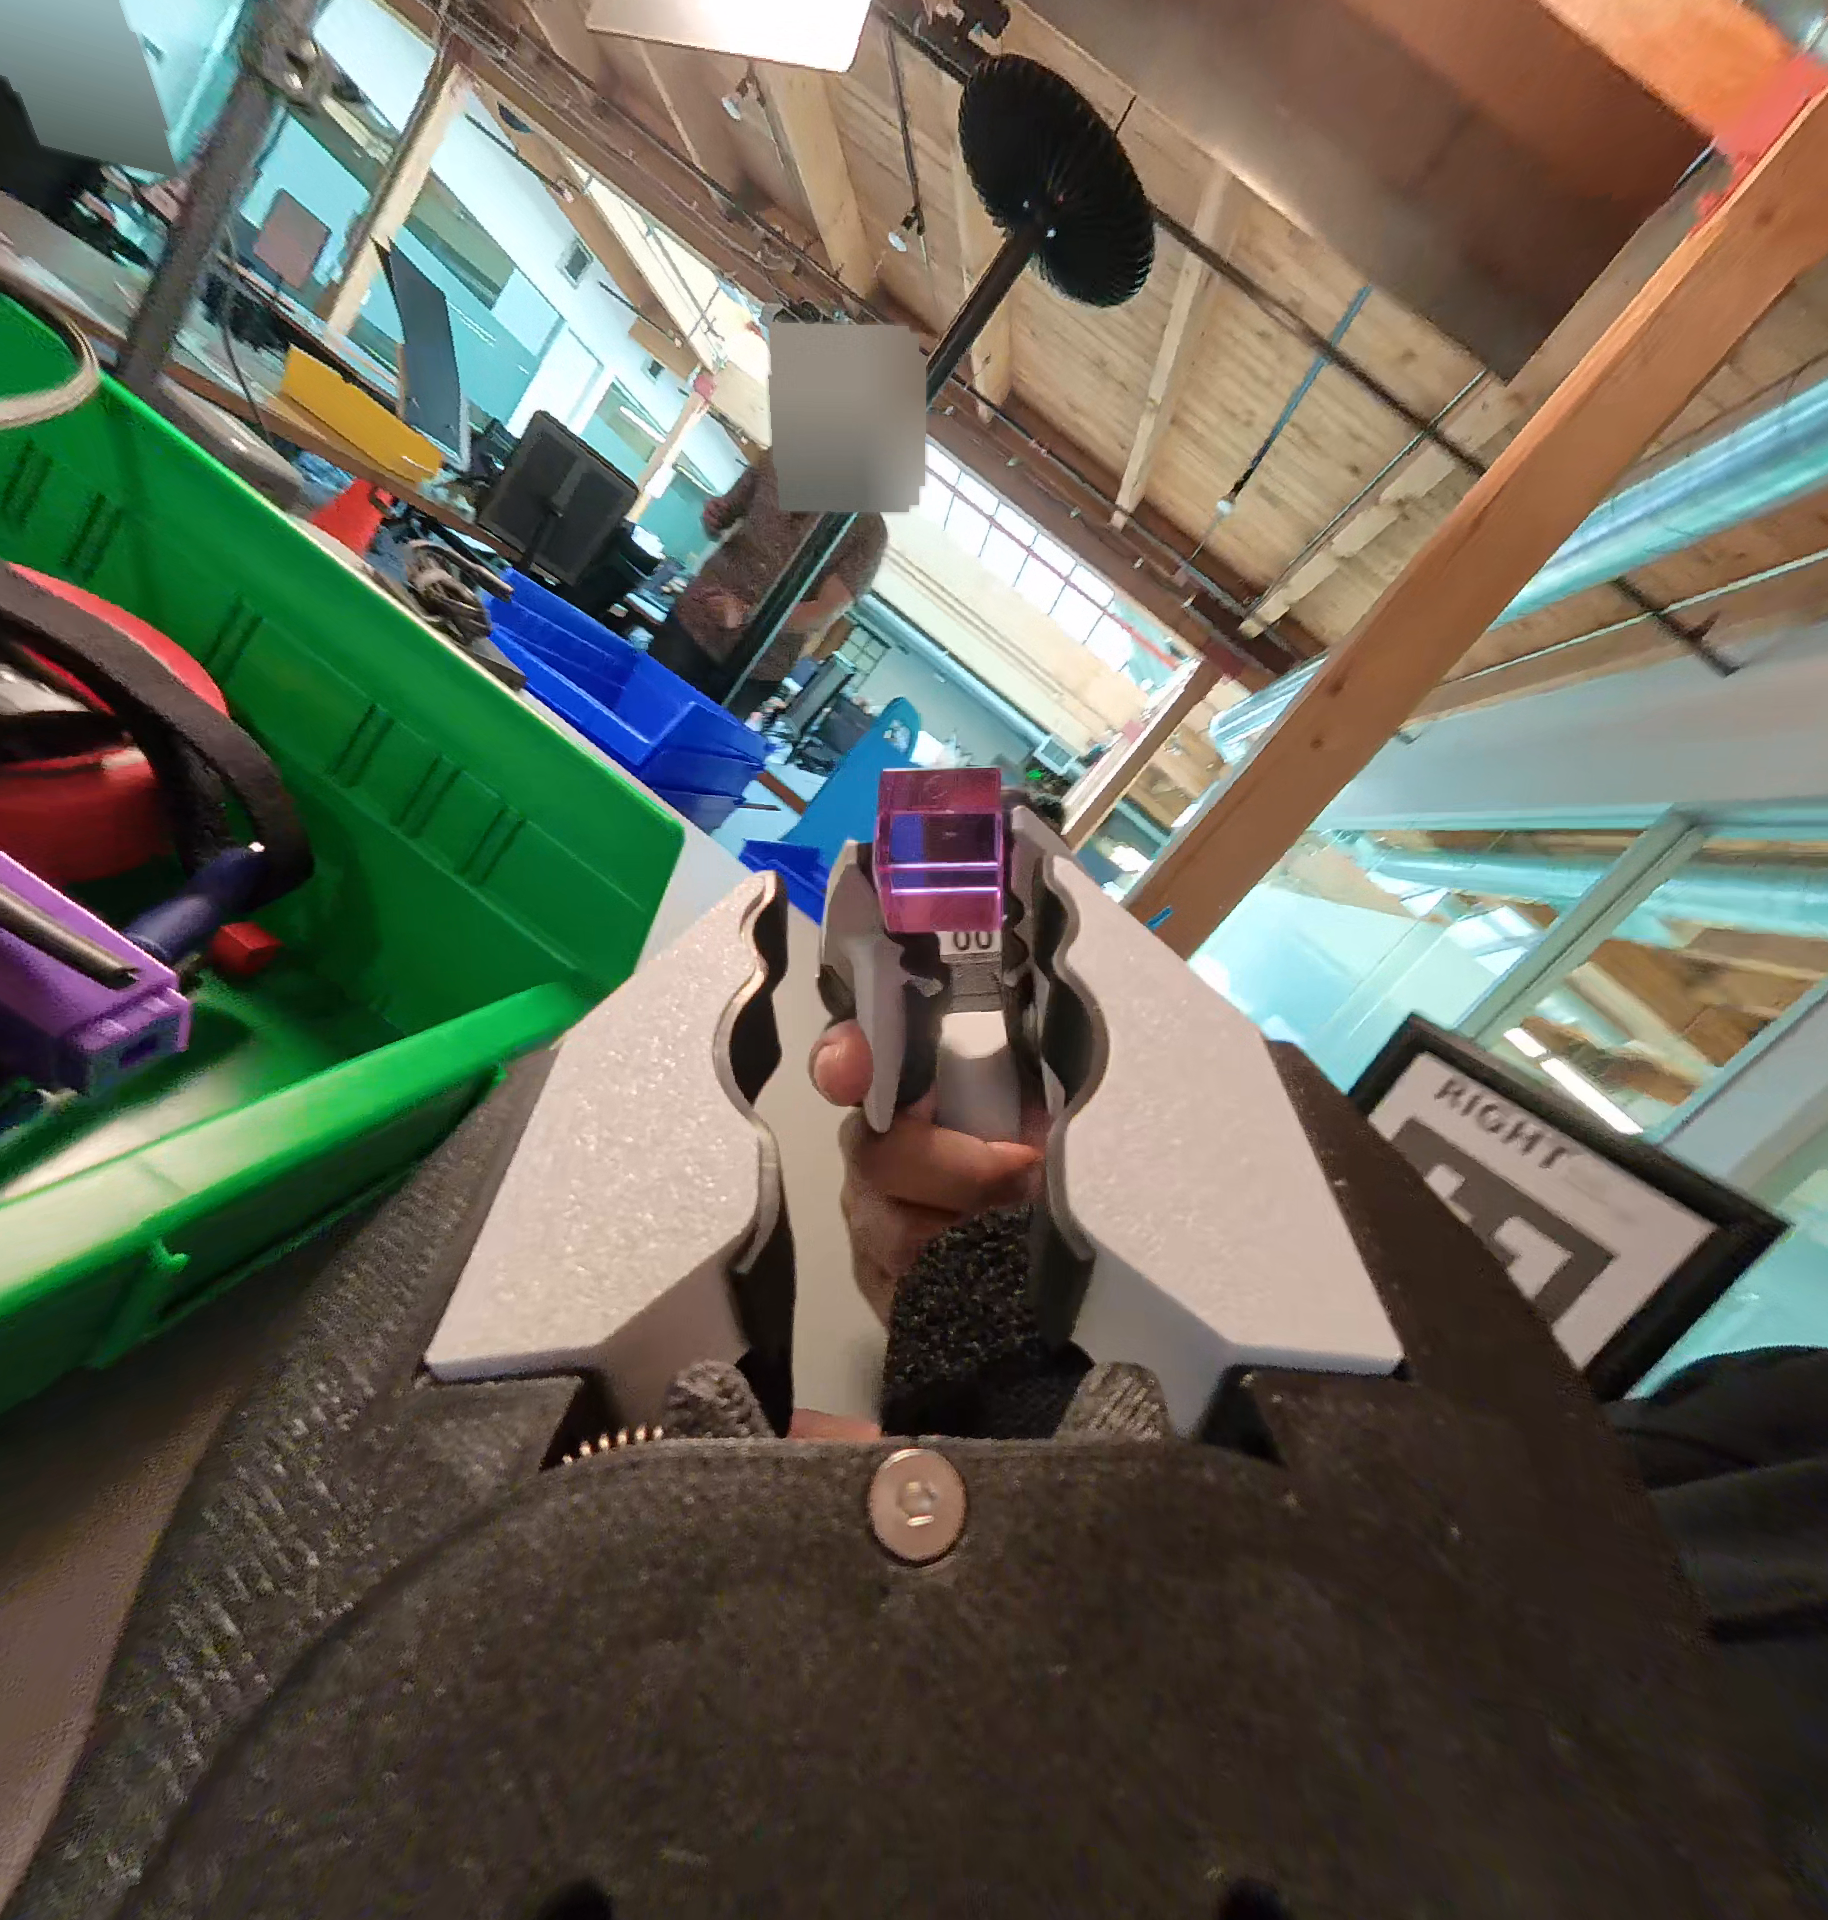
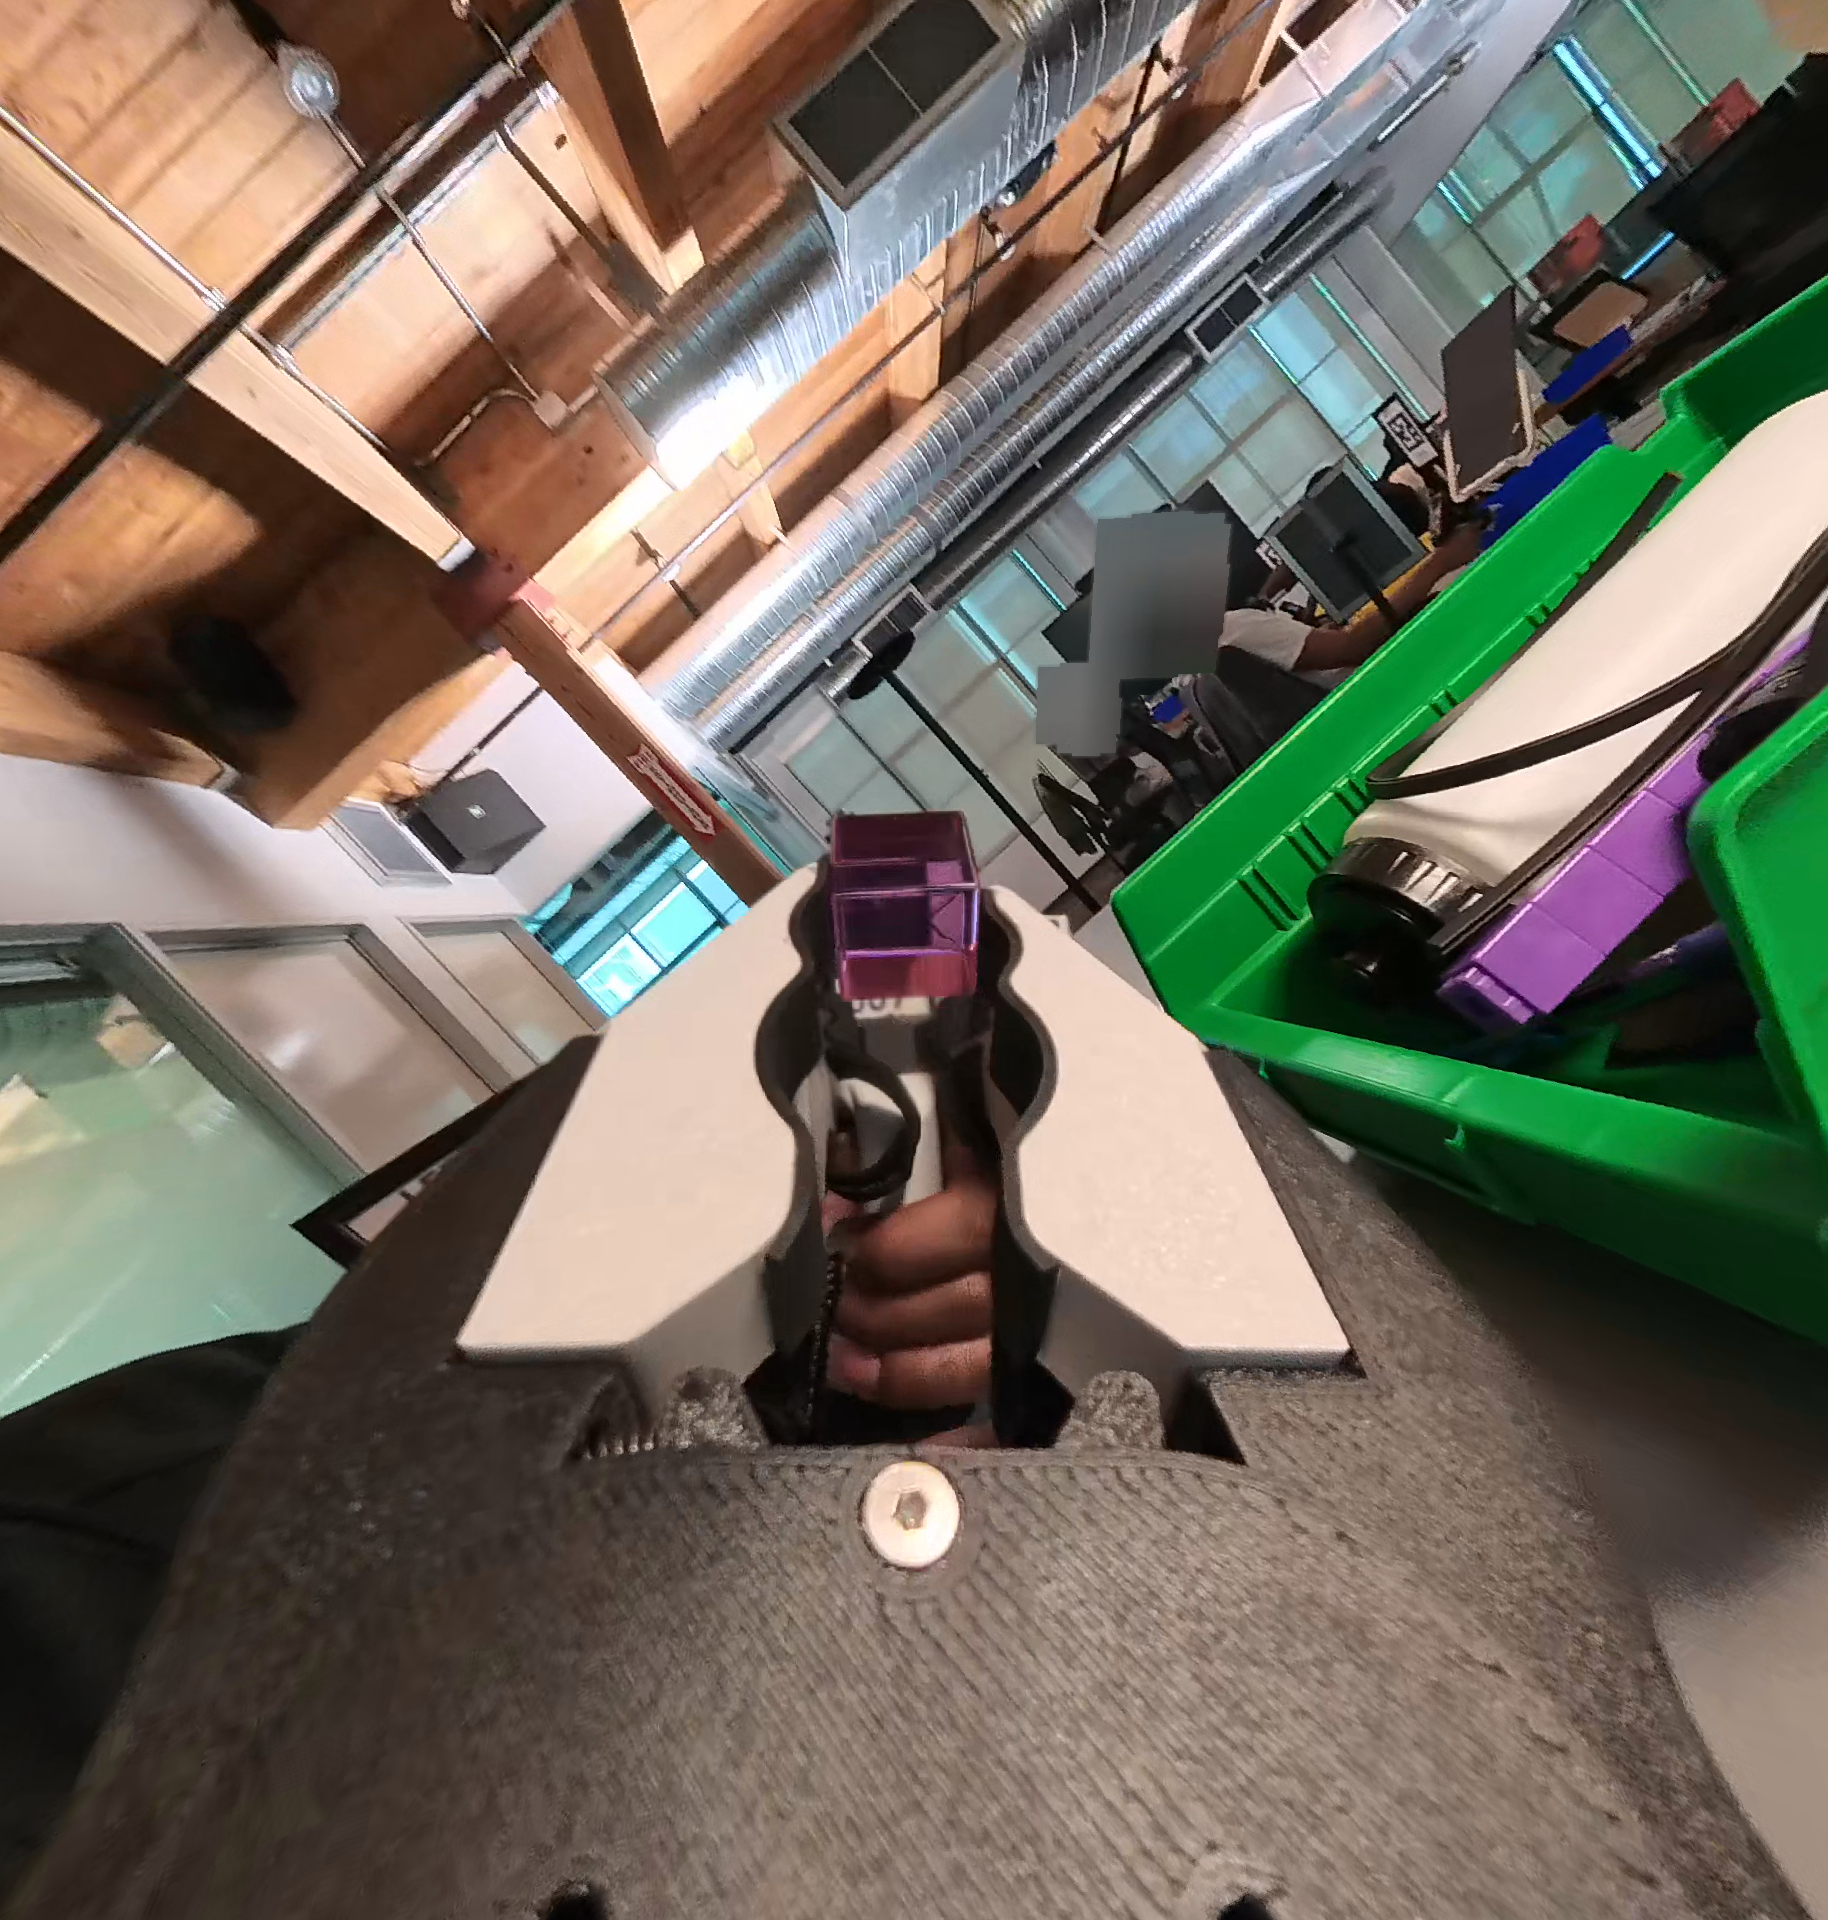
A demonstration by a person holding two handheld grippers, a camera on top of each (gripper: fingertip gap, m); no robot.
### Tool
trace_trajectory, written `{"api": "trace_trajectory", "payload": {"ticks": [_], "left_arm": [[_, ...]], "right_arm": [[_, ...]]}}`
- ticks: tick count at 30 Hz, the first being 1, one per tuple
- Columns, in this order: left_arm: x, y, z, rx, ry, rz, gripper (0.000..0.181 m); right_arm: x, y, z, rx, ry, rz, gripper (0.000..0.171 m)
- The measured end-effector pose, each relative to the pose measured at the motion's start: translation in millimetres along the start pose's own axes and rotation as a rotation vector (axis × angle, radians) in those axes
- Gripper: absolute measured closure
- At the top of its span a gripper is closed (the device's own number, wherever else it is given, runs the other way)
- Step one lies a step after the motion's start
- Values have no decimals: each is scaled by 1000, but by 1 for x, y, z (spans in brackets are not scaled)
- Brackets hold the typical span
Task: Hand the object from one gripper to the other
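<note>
A translucent purple cube (image 1: 939, 854) is held in the air between the two grippers, which face each other. In the right wrist view my right gripper (image 2: 905, 904) has its grey fingers closed against both sides of the cube (image 2: 905, 914). In the left wrist view my left gripper (image 1: 910, 878) is open. Its grey fingertips (image 1: 770, 904) stand to either side of the cube with a gap on each side. Behind the cube each view shows the other gripper's handle, held by a hand (image 1: 920, 1174).
A green bin (image 1: 422, 790) with purple and red items sits at my left, and also shows in the right wrist view (image 2: 1409, 1091), holding a white roll (image 2: 1616, 675). Blue bins (image 1: 629, 696) and a person (image 1: 785, 603) are farther back. A wooden post (image 1: 1512, 499) stands to the right.
</note>
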State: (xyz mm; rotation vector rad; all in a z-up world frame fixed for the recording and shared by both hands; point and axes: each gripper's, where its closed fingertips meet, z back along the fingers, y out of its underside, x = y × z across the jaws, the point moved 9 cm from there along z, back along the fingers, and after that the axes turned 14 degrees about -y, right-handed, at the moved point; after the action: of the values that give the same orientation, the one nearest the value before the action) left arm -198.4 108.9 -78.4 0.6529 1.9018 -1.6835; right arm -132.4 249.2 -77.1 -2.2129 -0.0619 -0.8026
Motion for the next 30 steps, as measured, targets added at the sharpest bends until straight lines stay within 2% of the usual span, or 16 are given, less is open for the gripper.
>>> {"api": "trace_trajectory", "payload": {"ticks": [5,13,16,21,26,30], "left_arm": [[5,0,-1,18,78,155,140],[4,4,-3,42,73,153,142],[5,4,-2,44,87,167,154],[6,4,-1,46,85,157,154],[7,1,2,17,100,167,155],[11,-1,3,0,94,211,154]], "right_arm": [[-2,2,-3,-42,-6,-14,143],[-4,10,-11,-65,9,-8,143],[-4,10,-11,-59,37,22,143],[-3,11,-11,-40,68,73,143],[4,5,-8,9,143,225,130],[13,2,-4,128,264,481,120]]}}
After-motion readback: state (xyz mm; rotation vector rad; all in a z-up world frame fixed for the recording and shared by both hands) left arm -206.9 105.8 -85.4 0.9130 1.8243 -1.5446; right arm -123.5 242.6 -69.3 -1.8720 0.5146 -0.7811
